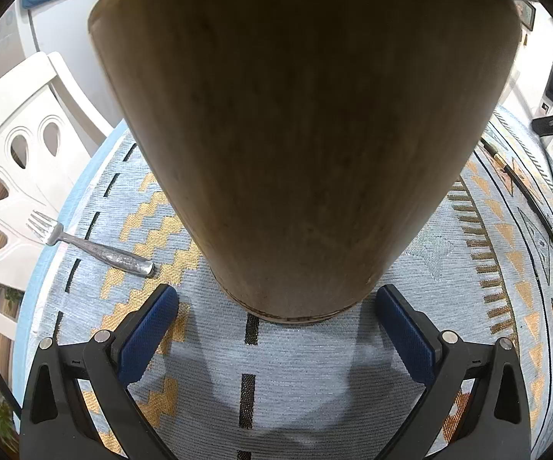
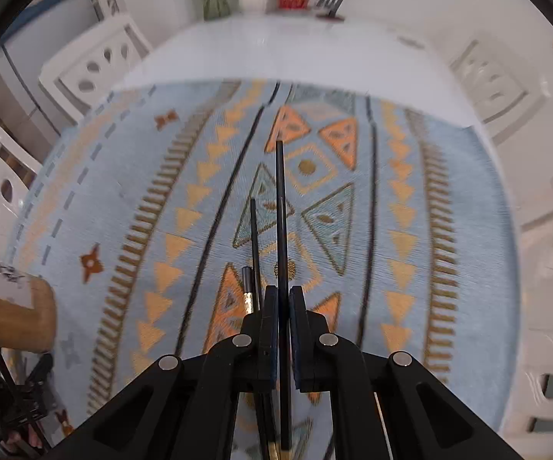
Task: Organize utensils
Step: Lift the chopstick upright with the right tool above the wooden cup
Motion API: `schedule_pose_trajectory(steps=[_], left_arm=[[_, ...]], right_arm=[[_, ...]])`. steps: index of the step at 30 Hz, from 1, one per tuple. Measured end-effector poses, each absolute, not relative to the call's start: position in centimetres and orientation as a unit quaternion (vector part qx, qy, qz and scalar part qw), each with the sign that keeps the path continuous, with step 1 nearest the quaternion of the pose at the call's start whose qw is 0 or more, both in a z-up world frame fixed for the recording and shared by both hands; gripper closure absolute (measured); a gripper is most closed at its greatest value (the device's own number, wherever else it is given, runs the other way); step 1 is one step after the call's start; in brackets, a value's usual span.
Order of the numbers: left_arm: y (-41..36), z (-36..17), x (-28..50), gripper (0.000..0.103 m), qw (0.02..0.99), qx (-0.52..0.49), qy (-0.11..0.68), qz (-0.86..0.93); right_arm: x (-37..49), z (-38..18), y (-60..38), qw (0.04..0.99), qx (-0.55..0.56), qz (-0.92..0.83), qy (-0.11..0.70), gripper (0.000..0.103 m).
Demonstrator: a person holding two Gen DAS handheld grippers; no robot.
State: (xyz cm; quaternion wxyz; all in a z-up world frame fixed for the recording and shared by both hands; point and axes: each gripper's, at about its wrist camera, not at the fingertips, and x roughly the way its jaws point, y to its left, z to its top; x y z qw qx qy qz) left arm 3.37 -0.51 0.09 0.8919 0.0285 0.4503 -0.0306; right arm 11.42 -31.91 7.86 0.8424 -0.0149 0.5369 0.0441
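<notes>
My left fingers stand open; my right fingers grip a thin black chopstick.
The tall wooden utensil holder stands on the patterned table before my left fingers, a silver fork lies left of it, and a second black chopstick lies beside the gripped one.

table is wearing a pale blue woven cloth with gold zigzags, orange triangles and dashed black lines. wooden holder is standing upright on the cloth. fork is lying on the cloth near the left edge, tines overhanging. second black chopstick is lying flat on the central pattern.
</notes>
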Motion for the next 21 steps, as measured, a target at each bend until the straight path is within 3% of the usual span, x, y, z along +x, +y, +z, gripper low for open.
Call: schedule_pose_trajectory(steps=[21], left_arm=[[-0.6,0.1,3.4,0.0,0.892,0.028,0.45,-0.03]], right_arm=[[1.2,22.6,-25.6,0.927,0.003,0.056,0.37,0.098]])
